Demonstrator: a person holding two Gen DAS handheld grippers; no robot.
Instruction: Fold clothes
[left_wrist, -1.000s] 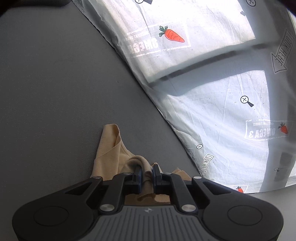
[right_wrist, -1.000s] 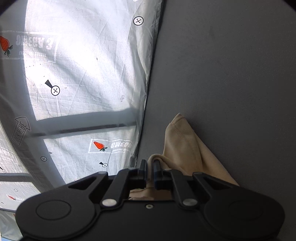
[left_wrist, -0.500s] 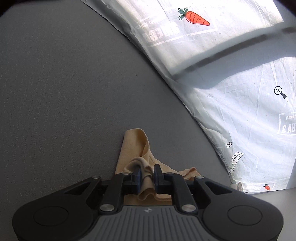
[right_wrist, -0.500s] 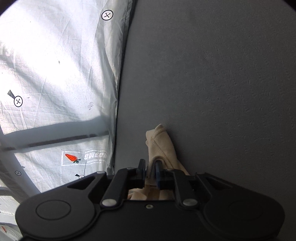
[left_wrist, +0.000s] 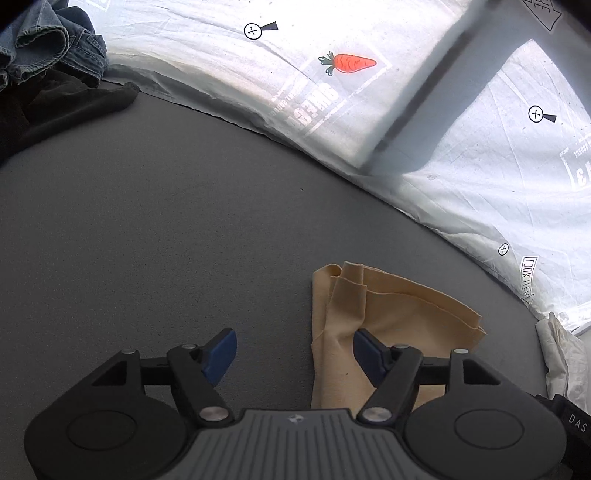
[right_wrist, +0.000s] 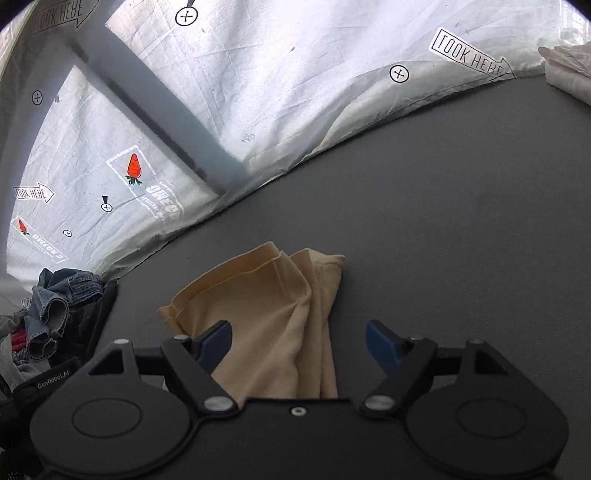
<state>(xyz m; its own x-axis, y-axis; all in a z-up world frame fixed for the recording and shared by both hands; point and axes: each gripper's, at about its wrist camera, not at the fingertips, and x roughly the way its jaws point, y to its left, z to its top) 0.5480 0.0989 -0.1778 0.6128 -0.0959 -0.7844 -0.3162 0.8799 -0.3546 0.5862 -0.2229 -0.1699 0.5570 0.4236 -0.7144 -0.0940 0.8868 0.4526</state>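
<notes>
A tan garment (left_wrist: 388, 332) lay folded on the grey counter (left_wrist: 147, 240). Both the left gripper (left_wrist: 294, 349) and right gripper (right_wrist: 299, 341) were spread, holding nothing. A pile of unfolded clothes (right_wrist: 51, 314) waited nearby.

"look here" on white sheet (right_wrist: 295, 74) (arrow label).

two low wrist views, close over one shared beige garment (left_wrist: 391, 317) (right_wrist: 266, 306)

The left gripper (left_wrist: 294, 350) and right gripper (right_wrist: 298, 341) are black, with blue fingertip pads (left_wrist: 218, 354), silver screws, perhaps ribbed grey housing.
</notes>
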